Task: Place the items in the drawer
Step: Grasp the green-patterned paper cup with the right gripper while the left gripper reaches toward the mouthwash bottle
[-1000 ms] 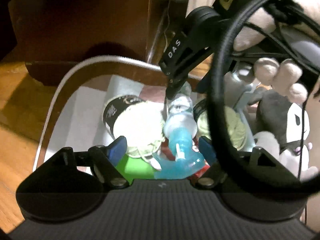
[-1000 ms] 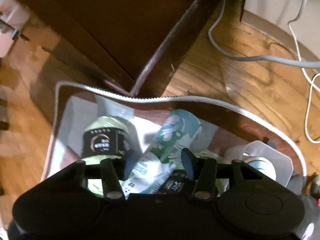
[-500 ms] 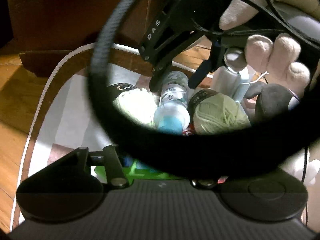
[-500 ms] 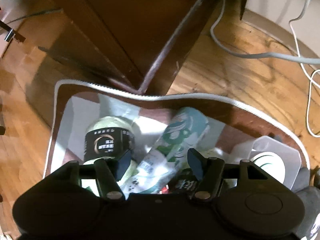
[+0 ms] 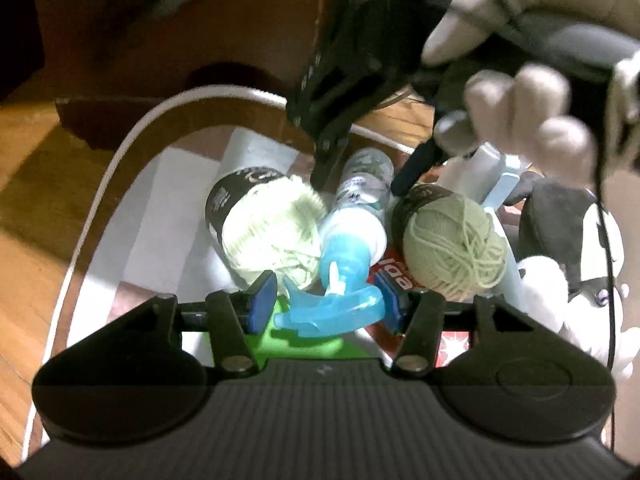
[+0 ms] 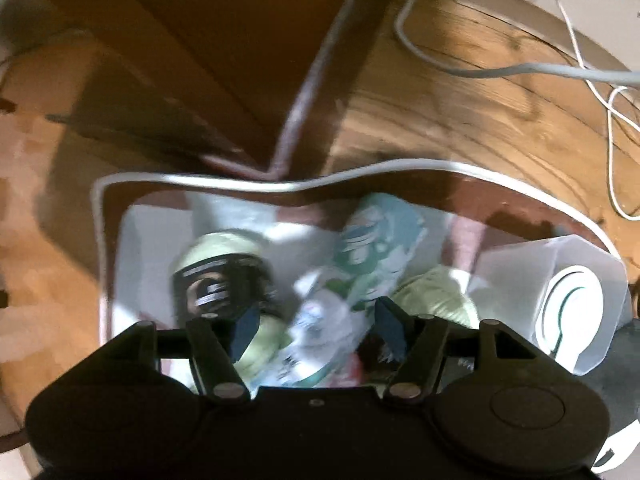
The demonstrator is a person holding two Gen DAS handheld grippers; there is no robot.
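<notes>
left wrist view: your left gripper (image 5: pixel 326 300) had just closed on the spray bottle's (image 5: pixel 352 216) blue trigger head, bottle lying between two yarn balls in the bin (image 5: pixel 132 152). right gripper (image 6: pixel 316 326) sat open over the bottle, having just widened.

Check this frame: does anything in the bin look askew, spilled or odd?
Nothing looks spilled or damaged. The spray bottle lies on its side, wedged between two yarn balls, its blue trigger head between the fingers of the left hand-held gripper. The contents are piled loosely, with a plush toy at the right edge.
</notes>
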